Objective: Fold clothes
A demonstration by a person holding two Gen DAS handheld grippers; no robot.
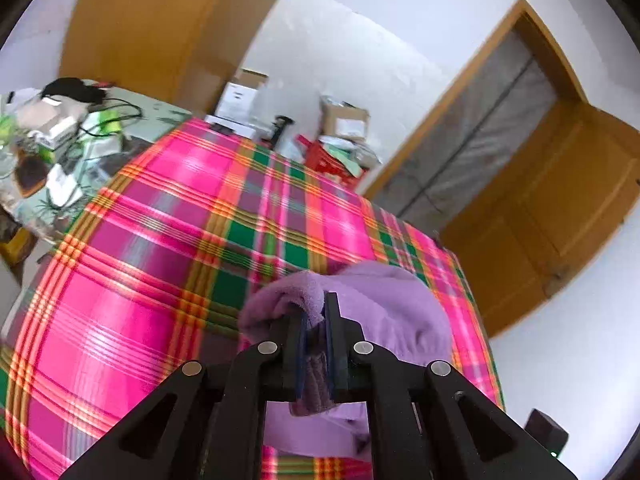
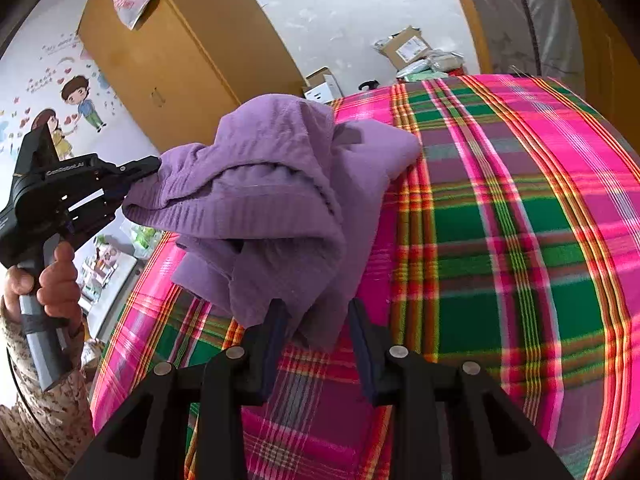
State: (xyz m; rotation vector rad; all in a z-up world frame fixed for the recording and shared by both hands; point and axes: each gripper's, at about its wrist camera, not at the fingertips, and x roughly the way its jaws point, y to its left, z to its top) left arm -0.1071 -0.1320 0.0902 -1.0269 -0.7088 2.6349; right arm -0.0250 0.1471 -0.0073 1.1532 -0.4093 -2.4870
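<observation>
A purple ribbed garment [image 1: 392, 304] [image 2: 272, 184] hangs bunched above a bed covered in a pink and green plaid cloth [image 1: 160, 260] [image 2: 500, 240]. My left gripper [image 1: 316, 308] is shut on a fold of the garment. The right wrist view shows it from the side [image 2: 134, 184], lifting the garment's left edge. My right gripper [image 2: 317, 312] is open under the garment, and a hanging corner of cloth dips between its fingers. The garment's right part rests on the plaid cloth.
A person's hand [image 2: 52, 276] holds the left gripper's handle. A cluttered side table [image 1: 60, 148] stands left of the bed. Cardboard boxes [image 1: 344, 120] sit beyond the far edge, near a wooden door [image 1: 540, 200]. A wooden wardrobe [image 2: 180, 60] stands behind.
</observation>
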